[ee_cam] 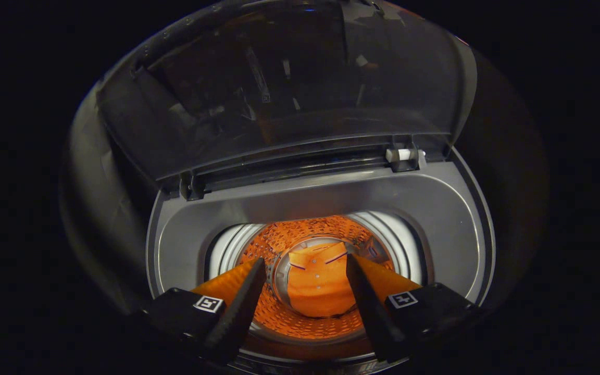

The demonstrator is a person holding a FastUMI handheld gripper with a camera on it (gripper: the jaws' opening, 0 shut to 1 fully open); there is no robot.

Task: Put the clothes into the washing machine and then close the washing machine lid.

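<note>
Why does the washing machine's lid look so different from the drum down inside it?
The lid stands raised and tilted back behind the opening; the drum sits low inside it. The lid is dark and see-through; the drum is shiny with small holes. The lid holds nothing; the drum holds an orange cloth, beyond the open gripper. Both belong to one machine.

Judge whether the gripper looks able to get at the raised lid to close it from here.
Probably yes. The gripper is open over the drum, holding nothing, with the orange garment lying below. The lid stands open beyond the fingers, nothing in between.
</note>
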